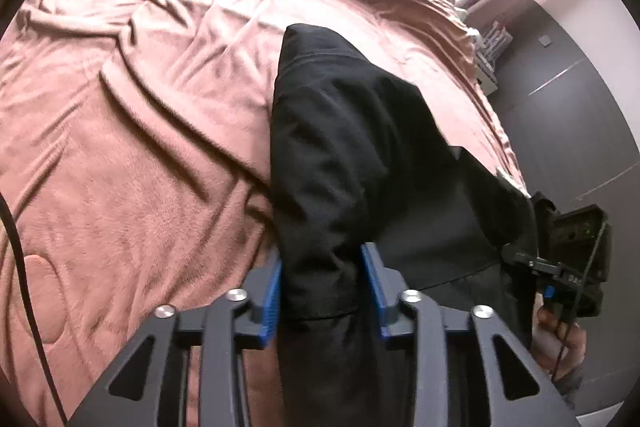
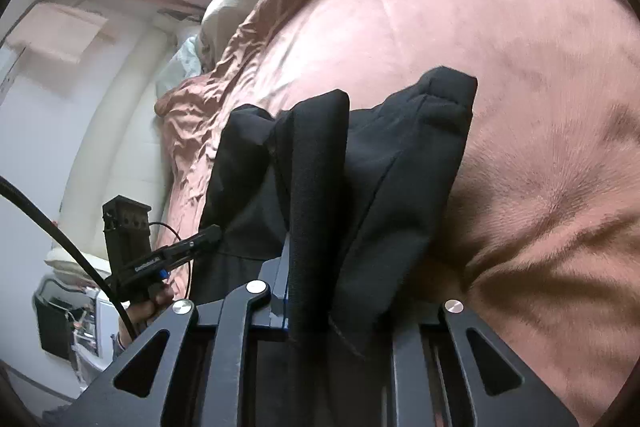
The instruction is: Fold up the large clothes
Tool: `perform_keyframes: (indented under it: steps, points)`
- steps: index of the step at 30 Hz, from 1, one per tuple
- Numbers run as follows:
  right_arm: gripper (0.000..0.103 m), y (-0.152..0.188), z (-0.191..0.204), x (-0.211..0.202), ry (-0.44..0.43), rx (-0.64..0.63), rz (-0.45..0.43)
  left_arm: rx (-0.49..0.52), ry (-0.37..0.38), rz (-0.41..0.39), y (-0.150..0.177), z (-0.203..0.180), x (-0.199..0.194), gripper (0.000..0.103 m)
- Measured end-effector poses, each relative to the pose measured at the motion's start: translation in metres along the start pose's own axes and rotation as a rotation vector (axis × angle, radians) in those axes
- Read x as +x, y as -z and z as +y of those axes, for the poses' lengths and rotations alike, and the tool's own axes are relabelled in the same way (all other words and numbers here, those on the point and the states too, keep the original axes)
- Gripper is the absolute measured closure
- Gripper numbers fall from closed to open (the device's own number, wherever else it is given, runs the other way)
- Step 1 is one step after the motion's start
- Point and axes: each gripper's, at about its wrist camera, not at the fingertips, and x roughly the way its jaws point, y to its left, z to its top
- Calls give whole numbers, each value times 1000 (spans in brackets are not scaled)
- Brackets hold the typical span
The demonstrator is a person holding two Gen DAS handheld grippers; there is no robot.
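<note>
I see my left gripper (image 1: 322,283) pinching a thick fold of the black fabric garment (image 1: 360,155) between blue pads (image 1: 272,291). My right gripper (image 2: 310,287) clamps another bunched edge. The garment hangs over the rumpled pink plush bedspread (image 1: 140,107).

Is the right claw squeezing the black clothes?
Touching. In the right wrist view, the right claw is closed on a bunched fold of the black clothes, cloth sticking up between its fingers.
</note>
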Motion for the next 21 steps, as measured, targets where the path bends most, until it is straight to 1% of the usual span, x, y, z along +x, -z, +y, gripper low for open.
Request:
perform_keyframes:
  steps: [2, 4, 8, 14, 18, 21]
  points:
    - [90, 7, 20, -6, 17, -32, -18, -4, 7, -13, 1, -5, -11, 76]
    - [91, 16, 35, -14, 31, -55, -37, -3, 20, -30, 3, -10, -23, 80]
    - [92, 42, 60, -39, 32, -90, -101, 33, 51, -82, 10, -28, -59, 84]
    - [92, 85, 92, -73, 24, -142, -191, 59, 104, -167, 32, -52, -113, 86]
    - [92, 111, 108, -90, 46, -183, -232, 67, 137, -199, 46, -68, -141, 86]
    - [92, 127, 121, -110, 49, -214, -277, 77, 167, -217, 57, -84, -159, 87]
